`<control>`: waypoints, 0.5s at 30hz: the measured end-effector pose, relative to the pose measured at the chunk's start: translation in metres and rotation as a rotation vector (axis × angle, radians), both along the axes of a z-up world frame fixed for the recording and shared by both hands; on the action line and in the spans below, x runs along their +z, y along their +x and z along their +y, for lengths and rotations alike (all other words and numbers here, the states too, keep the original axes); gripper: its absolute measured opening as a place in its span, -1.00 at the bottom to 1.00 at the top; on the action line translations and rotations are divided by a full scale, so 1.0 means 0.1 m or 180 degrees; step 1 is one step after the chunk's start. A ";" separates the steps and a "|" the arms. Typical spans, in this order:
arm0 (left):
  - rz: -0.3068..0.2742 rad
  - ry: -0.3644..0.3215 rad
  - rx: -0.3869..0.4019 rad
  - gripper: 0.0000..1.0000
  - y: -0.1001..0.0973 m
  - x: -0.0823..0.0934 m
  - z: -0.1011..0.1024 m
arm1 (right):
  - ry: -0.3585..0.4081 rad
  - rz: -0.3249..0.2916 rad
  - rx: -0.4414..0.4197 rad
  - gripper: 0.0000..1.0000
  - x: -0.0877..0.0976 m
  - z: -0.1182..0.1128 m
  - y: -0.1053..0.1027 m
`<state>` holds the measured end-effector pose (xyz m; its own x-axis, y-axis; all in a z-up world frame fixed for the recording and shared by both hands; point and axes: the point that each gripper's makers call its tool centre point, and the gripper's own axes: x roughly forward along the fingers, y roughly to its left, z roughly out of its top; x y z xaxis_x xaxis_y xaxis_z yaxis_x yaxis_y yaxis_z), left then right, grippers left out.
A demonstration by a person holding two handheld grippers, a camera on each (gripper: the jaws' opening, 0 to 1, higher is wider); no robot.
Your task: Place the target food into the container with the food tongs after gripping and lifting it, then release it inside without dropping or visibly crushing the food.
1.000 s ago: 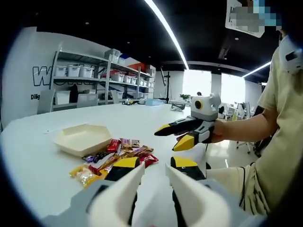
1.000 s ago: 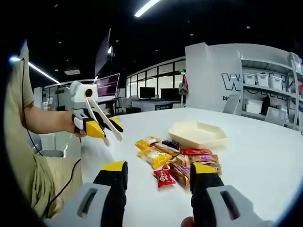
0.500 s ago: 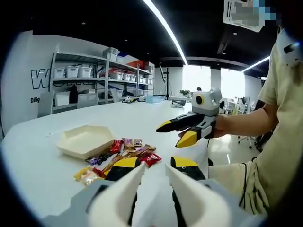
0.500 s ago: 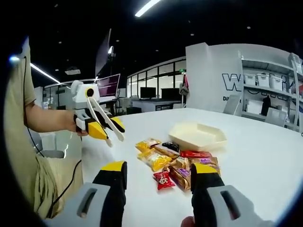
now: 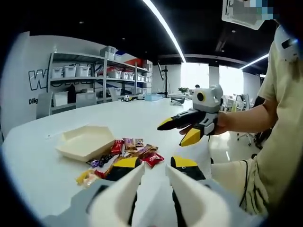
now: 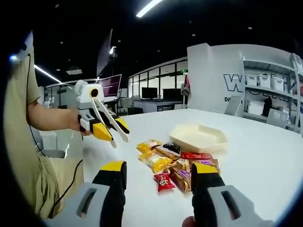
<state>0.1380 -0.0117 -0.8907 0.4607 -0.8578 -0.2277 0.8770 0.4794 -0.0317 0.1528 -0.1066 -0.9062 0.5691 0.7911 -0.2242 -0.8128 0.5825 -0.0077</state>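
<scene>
Between the earlier frames and this one, little had shifted: the left gripper [image 6: 113, 130] had edged slightly nearer the snacks in the right gripper view, and the snacks and tray had held their places.

Table [image 5: 142, 113]: large, white, bare apart from the items below. Tray [image 6: 199, 138]: cream, six-sided, empty, lying just beyond the snack pile. Snack pile [image 6: 173, 163]: wrapped sweets and bars, loosely heaped, touching one another, none lifted. Right gripper [image 5: 184, 130]: held above the table, jaws spread, nothing between them. The left gripper carried two long pale tongs arms, also spread and empty.

Assessment: pickup had not begun. The packets overlapped, so the tongs might catch two at once or slide off a glossy wrapper; too hard a squeeze would likely crush the contents.
</scene>
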 end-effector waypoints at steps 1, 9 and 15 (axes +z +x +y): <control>-0.0004 0.0000 -0.0003 -0.50 0.02 0.01 0.00 | -0.0003 -0.0003 -0.0003 0.05 0.01 0.00 0.01; 0.0000 0.0015 -0.0029 -0.50 0.06 -0.01 -0.01 | -0.0001 -0.0002 -0.0013 0.06 0.02 -0.01 0.03; 0.0010 0.0011 -0.0055 -0.50 0.09 -0.02 -0.04 | -0.0003 -0.0009 0.0009 0.06 0.03 0.00 0.03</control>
